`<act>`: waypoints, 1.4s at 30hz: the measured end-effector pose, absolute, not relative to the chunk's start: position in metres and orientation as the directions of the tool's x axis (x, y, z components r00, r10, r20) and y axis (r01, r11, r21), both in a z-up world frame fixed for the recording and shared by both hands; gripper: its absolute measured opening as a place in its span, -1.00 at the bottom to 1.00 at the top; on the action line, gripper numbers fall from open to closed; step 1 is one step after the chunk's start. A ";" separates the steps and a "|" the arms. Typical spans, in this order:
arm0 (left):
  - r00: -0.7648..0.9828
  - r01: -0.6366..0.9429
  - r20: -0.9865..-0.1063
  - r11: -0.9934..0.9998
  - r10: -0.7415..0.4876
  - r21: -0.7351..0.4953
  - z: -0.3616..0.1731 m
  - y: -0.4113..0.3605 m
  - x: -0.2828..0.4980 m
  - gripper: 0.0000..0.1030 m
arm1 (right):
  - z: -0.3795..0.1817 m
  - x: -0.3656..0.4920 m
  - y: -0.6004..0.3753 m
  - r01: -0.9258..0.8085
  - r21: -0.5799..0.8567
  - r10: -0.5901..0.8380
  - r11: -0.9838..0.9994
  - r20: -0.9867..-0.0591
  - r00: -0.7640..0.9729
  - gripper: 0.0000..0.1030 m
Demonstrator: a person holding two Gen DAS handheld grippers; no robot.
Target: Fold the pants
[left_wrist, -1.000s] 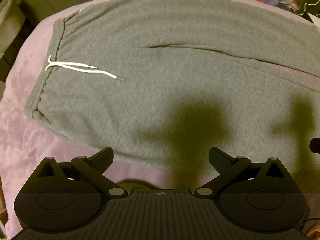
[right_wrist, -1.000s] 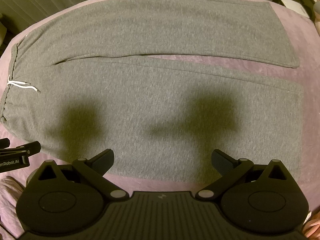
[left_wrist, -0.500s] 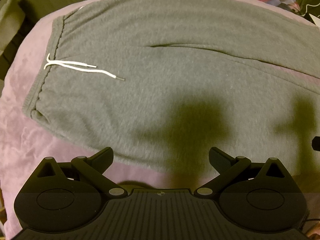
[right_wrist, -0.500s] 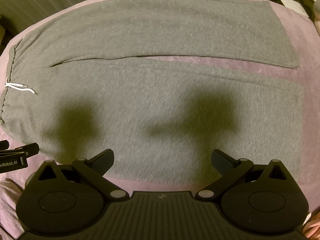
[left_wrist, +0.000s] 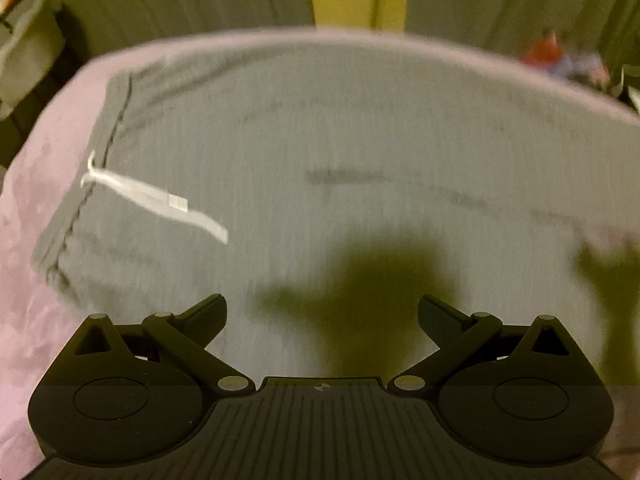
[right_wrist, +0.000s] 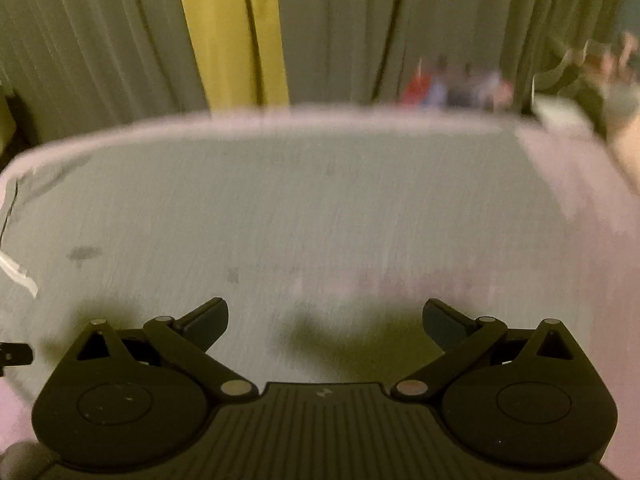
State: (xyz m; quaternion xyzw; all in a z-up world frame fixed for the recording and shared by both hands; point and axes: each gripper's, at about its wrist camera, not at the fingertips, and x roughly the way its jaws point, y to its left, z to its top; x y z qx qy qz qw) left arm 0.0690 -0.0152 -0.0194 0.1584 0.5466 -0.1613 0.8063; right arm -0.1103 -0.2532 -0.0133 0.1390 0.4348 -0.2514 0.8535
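Note:
Grey sweatpants (left_wrist: 320, 140) lie spread flat on a pink cover, waistband to the left with a white drawstring (left_wrist: 160, 200) on it. Both views are motion-blurred. My left gripper (left_wrist: 322, 314) stands open low over the near edge of the pants by the waist end, nothing between its fingers. In the right wrist view the pants (right_wrist: 300, 208) fill the middle, and the drawstring (right_wrist: 16, 272) shows at the far left. My right gripper (right_wrist: 326, 316) is open too, low over the near leg, holding nothing. The tip of the left gripper (right_wrist: 14, 354) peeks in at the left edge.
The pink cover (left_wrist: 28, 280) shows bare at the left and at the right end (right_wrist: 580, 208). Grey-green curtains with a yellow strip (right_wrist: 236, 32) hang behind. Blurred colourful clutter (right_wrist: 452, 88) sits past the far right corner.
Both grippers have dropped and tilted forward fast, so the pants now sit lower and nearer in both views and the curtains fill the top. Both stay open.

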 end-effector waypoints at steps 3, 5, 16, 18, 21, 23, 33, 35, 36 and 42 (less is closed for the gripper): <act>0.455 0.384 -0.880 0.922 -0.136 0.056 -0.015 -0.017 0.082 1.00 | -0.018 -0.107 -0.255 0.483 -0.002 -0.348 0.876 -0.695 0.629 1.00; 0.504 0.363 -0.849 0.931 -0.159 0.041 -0.015 -0.020 0.091 1.00 | -0.029 -0.095 -0.258 0.423 -0.002 -0.309 0.906 -0.686 0.659 1.00; 0.519 0.305 -0.836 0.952 -0.180 -0.016 -0.057 -0.041 0.165 1.00 | -0.086 0.026 -0.297 0.328 0.119 -0.165 0.937 -0.678 0.716 1.00; 0.531 0.291 -0.827 0.956 -0.185 -0.026 -0.067 -0.043 0.172 1.00 | -0.089 0.051 -0.299 0.293 0.165 -0.115 0.942 -0.661 0.742 0.97; 0.547 0.294 -0.817 0.956 -0.182 -0.016 -0.081 -0.049 0.181 1.00 | -0.099 0.083 -0.300 0.247 0.194 -0.057 0.949 -0.665 0.745 0.72; 0.550 0.319 -0.818 0.947 -0.169 0.018 -0.095 -0.056 0.185 1.00 | -0.118 0.096 -0.300 0.225 0.162 -0.052 0.961 -0.691 0.721 0.41; 0.513 0.451 -0.844 0.886 -0.157 0.109 -0.135 -0.067 0.182 1.00 | -0.154 0.032 -0.435 0.509 0.121 -0.289 0.852 -0.702 0.651 -0.44; 0.509 0.456 -0.846 0.883 -0.159 0.109 -0.134 -0.067 0.185 1.00 | -0.147 0.026 -0.455 0.643 -0.031 -0.461 0.766 -0.723 0.515 0.13; 0.509 0.459 -0.845 0.882 -0.162 0.107 -0.134 -0.068 0.186 1.00 | -0.145 0.025 -0.459 0.673 -0.071 -0.507 0.736 -0.717 0.478 0.10; 0.495 0.464 -0.853 0.880 -0.166 0.099 -0.124 -0.079 0.188 1.00 | -0.132 0.053 -0.414 0.441 0.162 -0.213 0.883 -0.698 0.684 0.24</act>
